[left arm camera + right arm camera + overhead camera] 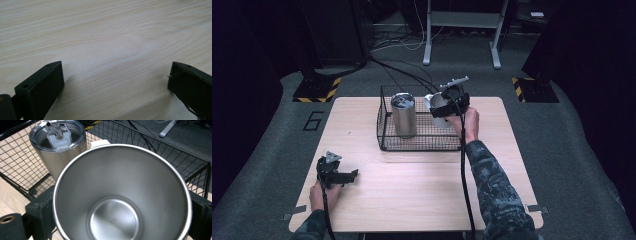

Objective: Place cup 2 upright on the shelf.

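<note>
My right gripper (443,106) is shut on an open steel cup (438,106) and holds it tilted over the right side of a black wire basket (384,127). In the right gripper view the cup (120,195) sits between both jaws, its empty inside facing the camera. A lidded steel tumbler (404,114) stands upright in the basket's left half, and appears again as the tumbler (58,147) behind the cup. My left gripper (352,175) rests on the table (412,185) at the front left, open; its fingers (42,87) are wide apart over bare wood.
The basket's wire wall (175,157) rises behind the cup. Cables (402,70) trail off the table's far edge to the floor. A metal stand (462,30) is on the floor beyond.
</note>
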{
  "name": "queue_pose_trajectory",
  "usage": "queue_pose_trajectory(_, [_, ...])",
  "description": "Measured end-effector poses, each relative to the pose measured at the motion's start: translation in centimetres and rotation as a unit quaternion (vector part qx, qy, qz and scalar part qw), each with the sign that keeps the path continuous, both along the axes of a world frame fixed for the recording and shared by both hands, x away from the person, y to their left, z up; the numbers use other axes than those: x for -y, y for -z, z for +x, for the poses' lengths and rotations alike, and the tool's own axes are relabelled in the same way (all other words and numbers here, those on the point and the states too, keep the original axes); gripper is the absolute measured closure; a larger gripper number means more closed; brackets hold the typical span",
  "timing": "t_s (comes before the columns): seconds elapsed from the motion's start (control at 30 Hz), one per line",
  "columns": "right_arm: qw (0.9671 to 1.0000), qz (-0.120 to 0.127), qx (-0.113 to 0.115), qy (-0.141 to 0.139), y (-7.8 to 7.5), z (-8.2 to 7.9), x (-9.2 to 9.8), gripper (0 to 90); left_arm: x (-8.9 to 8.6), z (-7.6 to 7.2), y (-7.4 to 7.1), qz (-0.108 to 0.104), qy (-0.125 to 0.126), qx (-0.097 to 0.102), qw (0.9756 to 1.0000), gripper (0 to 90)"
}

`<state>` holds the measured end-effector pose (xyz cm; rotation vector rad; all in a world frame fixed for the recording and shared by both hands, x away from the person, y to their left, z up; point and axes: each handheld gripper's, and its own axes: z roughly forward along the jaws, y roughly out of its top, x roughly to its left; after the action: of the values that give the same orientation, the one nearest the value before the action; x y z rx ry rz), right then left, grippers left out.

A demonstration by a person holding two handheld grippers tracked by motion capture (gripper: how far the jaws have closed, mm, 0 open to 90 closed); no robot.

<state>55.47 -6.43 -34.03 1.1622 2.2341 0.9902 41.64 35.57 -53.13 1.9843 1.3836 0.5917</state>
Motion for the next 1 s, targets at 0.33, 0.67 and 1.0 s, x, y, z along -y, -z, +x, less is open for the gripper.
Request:
queue_pose_trajectory(0.33, [0.9998,-0.005,-0.018,0.006,1.4,1.4,-0.8,6.0,0.0,0.0,0.0,-0.001,0.000,0.000,1.0000,0.3])
queue_pose_trajectory(0.67, [0.9994,-0.013,-0.029,0.010,2.4,2.4,-1.5,6.0,0.0,0.0,0.0,0.001,0.001,-0.001,1.0000,0.3])
queue_pose_trajectory(1.0, [0.9987,-0.015,-0.047,0.017,3.7,3.4,-1.7,6.0,0.0,0.0,0.0,0.002,0.001,0.000,1.0000,0.4])
